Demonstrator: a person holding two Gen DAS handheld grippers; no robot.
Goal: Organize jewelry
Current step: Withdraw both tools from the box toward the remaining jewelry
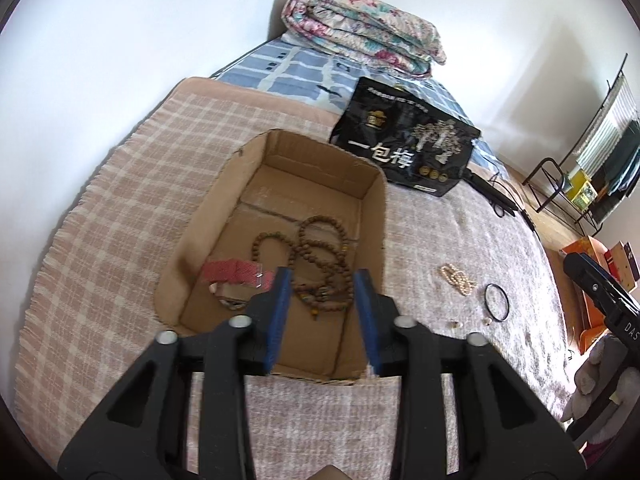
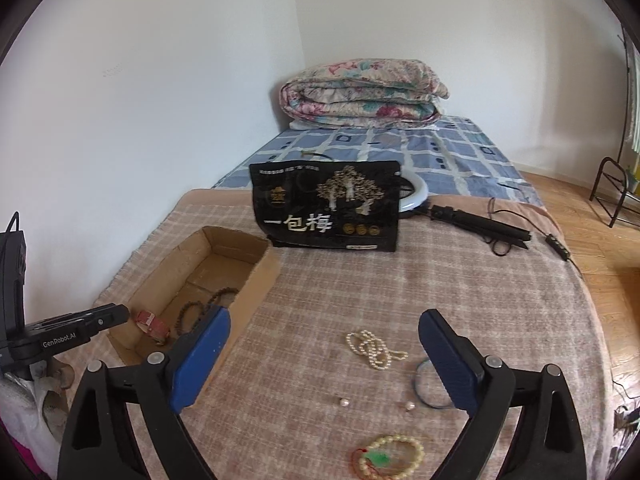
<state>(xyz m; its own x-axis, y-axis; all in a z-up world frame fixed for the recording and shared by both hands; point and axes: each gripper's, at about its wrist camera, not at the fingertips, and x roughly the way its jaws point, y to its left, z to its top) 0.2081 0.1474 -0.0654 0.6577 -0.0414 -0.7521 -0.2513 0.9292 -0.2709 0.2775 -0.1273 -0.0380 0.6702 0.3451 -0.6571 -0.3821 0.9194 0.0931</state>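
Observation:
An open cardboard box [image 1: 372, 208] [image 2: 260, 280] lies on the checked blanket. In it are a long brown bead string [image 1: 324, 248] [image 2: 192, 314] and a red watch strap [image 1: 232, 272] [image 2: 154, 326]. My left gripper [image 1: 323, 280] hangs above the box, open, with nothing between its pads. To the right of the box, on the blanket, lie a pearl strand [image 2: 374, 348] [image 1: 458, 276], a thin dark ring [image 2: 418, 384] [image 1: 486, 294], two loose pearls [image 2: 344, 402] and a cream bead bracelet [image 2: 418, 454] with a green charm. My right gripper [image 2: 325, 318] stands wide open above these, holding nothing.
A black printed bag [image 2: 324, 208] stands behind the box. A ring light on a folded black stand [image 2: 480, 222] and its cable lie at the back right. A folded floral quilt [image 2: 360, 96] sits at the bed's head. The wall runs along the left; wooden floor lies right.

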